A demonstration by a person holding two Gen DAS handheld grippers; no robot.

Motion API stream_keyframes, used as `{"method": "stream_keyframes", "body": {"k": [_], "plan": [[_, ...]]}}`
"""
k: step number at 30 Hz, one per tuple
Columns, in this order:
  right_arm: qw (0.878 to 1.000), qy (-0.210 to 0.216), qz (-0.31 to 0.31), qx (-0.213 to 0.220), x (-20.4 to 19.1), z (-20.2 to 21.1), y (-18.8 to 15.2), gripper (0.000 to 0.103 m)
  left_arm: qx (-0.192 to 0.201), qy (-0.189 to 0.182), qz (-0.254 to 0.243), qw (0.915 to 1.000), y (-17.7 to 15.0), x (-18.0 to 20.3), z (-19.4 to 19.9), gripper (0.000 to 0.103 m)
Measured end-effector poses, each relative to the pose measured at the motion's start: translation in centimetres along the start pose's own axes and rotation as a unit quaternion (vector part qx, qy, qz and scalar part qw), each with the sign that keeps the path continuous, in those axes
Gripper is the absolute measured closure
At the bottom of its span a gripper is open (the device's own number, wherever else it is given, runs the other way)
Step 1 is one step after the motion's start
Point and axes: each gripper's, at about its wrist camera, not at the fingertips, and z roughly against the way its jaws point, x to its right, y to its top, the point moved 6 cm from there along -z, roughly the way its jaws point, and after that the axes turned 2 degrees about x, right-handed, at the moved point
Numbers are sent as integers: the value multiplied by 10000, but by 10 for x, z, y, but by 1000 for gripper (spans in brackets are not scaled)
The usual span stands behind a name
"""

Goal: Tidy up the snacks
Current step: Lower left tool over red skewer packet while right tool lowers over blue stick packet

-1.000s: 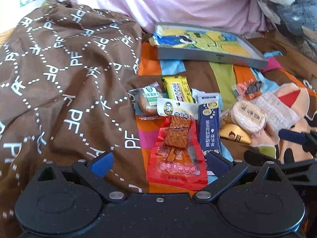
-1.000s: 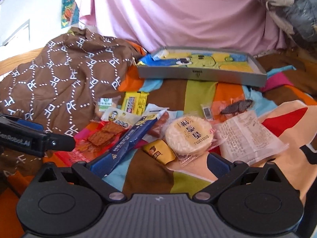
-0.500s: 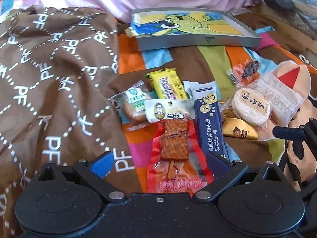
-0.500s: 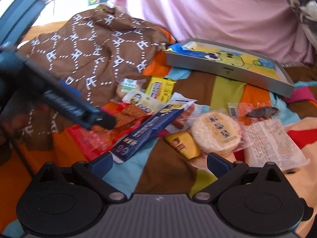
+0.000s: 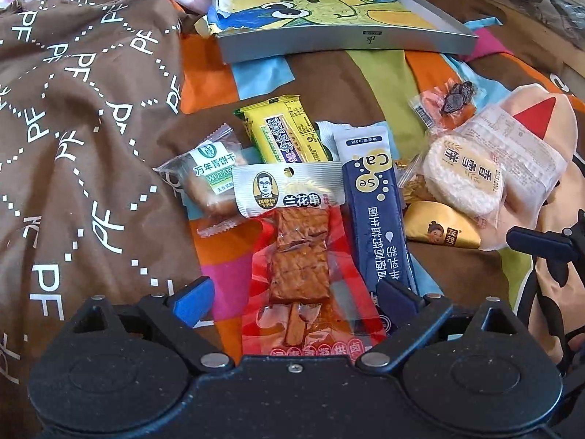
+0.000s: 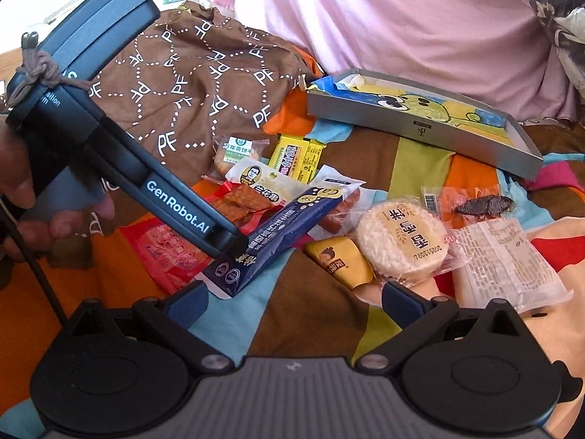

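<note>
Left wrist: left gripper (image 5: 292,294) spread over red pack (image 5: 303,285) for pickup toward tray (image 5: 343,42); right gripper (image 6: 292,292) apart, empty, waiting.

Red snack packet (image 5: 292,278): lower end hidden behind the left tongs' body in the left wrist view; part covered by the left tongs (image 6: 219,245) in the right wrist view.
Navy stick packet (image 5: 380,216): bottom end hidden behind a blue pad (image 5: 396,294).
White wrapper (image 5: 325,130): mostly buried under the yellow bar (image 5: 285,133) and navy stick packet; contents could not be told.
Right tongs (image 5: 541,241): cut off by the frame's right edge.
Hand (image 6: 22,197): cut off at the left edge.
Small print on the clear packet (image 6: 501,259): too small to read.
</note>
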Motion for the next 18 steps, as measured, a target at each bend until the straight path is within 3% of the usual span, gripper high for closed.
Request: {"method": "stream_keyframes", "body": {"k": [6,12,18], "plan": [[10000,-58,22,6,-1,-2,0,0,101,-96,59,9999,-8,-4,7,27],[9998,-72,167,127,-6,-3,4,0,125,-76,43,9999,-9,-10,15,31],[9984,233,510,98,-19,-14,13,0,104,109,25,9999,-13,-29,23,31]]}}
